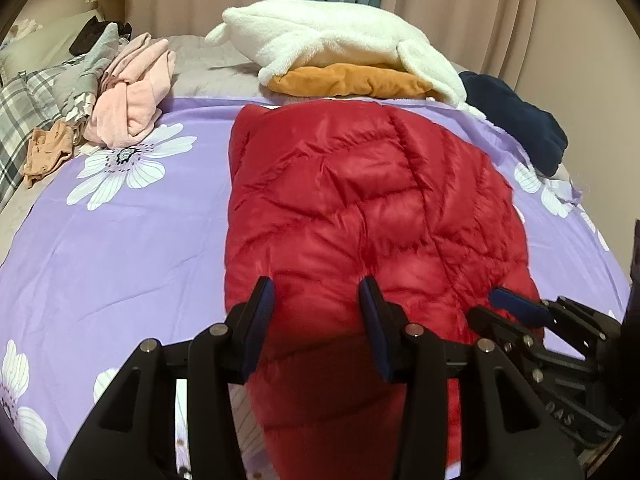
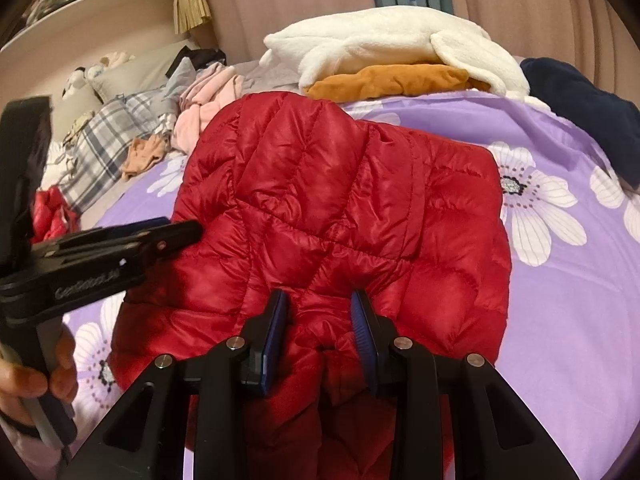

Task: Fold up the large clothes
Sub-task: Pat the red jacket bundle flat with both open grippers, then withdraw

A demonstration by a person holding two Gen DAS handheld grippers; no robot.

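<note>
A red quilted puffer jacket (image 1: 360,200) lies spread on the purple flowered bedsheet (image 1: 120,248), with its near edge drawn up toward both cameras. My left gripper (image 1: 316,300) is shut on the jacket's near left part; red fabric fills the gap between its blue pads and runs on below them. My right gripper (image 2: 320,316) is shut on the jacket (image 2: 340,200) further right, where creases bunch between its pads. Each gripper shows in the other's view: the right gripper (image 1: 516,304) at the jacket's right edge, the left gripper (image 2: 188,232) at its left edge, held by a hand (image 2: 28,384).
At the far side of the bed sits a white fleece (image 1: 340,44) on top of an orange garment (image 1: 360,80), with a navy garment (image 1: 516,120) to the right. Pink clothes (image 1: 132,92) and plaid fabric (image 1: 24,112) are piled at the left. Curtains hang behind.
</note>
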